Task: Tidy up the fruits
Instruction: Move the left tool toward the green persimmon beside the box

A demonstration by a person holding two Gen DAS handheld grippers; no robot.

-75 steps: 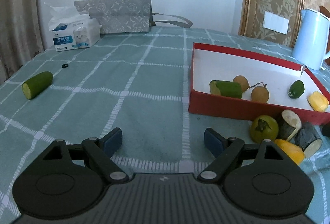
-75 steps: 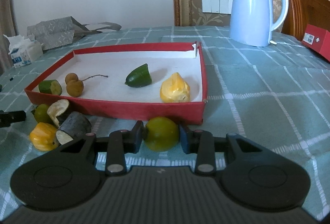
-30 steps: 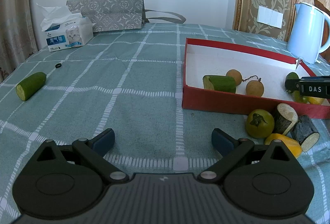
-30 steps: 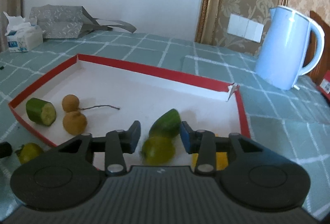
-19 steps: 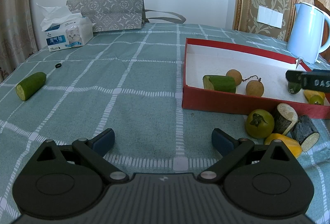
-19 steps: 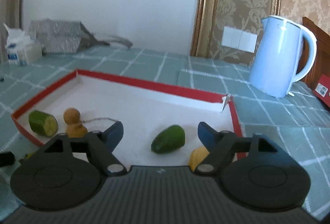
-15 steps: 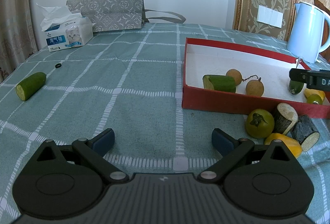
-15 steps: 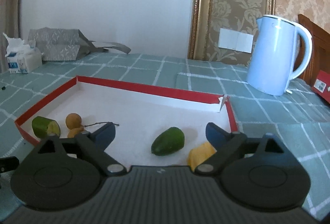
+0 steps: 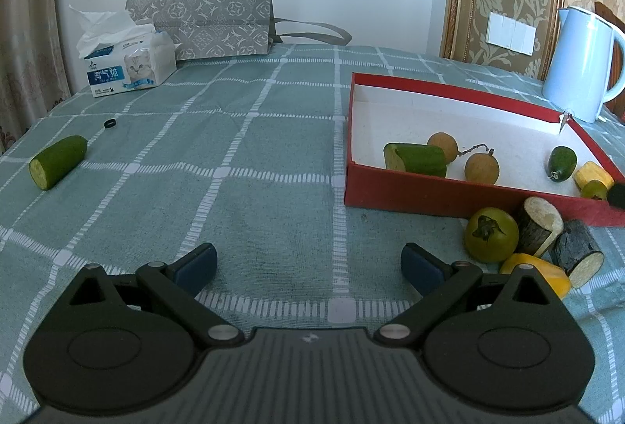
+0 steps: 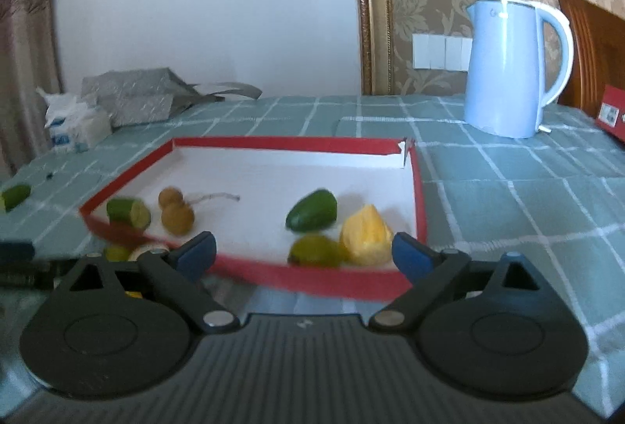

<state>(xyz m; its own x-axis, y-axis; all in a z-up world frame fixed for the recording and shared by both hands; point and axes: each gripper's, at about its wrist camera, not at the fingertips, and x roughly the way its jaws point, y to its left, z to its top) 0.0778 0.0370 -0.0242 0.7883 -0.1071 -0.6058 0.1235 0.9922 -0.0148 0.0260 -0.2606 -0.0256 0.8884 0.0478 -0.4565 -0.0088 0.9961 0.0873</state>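
A red box (image 9: 461, 195) with a white floor holds a cucumber piece (image 9: 416, 159), two brown round fruits (image 9: 481, 168), a dark green piece (image 10: 312, 215), a yellow piece (image 10: 365, 240) and a small round green fruit (image 10: 314, 250). My right gripper (image 10: 302, 254) hangs over the box's near wall. Its jaws are opening wide, with nothing between the pads; the green fruit lies on the box floor beyond them. Over bare tablecloth, my left gripper (image 9: 308, 262) is open and holds nothing. Far to its left lies another cucumber piece (image 9: 58, 160).
Against the box's near wall, on the cloth, lie a green tomato-like fruit (image 9: 491, 234), two dark-skinned cut pieces (image 9: 541, 225) and a yellow piece (image 9: 537, 269). A blue kettle (image 10: 504, 68) stands behind the box. At the far left are a tissue pack (image 9: 125, 66) and a grey bag (image 9: 203, 24).
My right gripper let go of the round green fruit inside the box, opened wide and drew back to the box's near wall. The left gripper has not moved.
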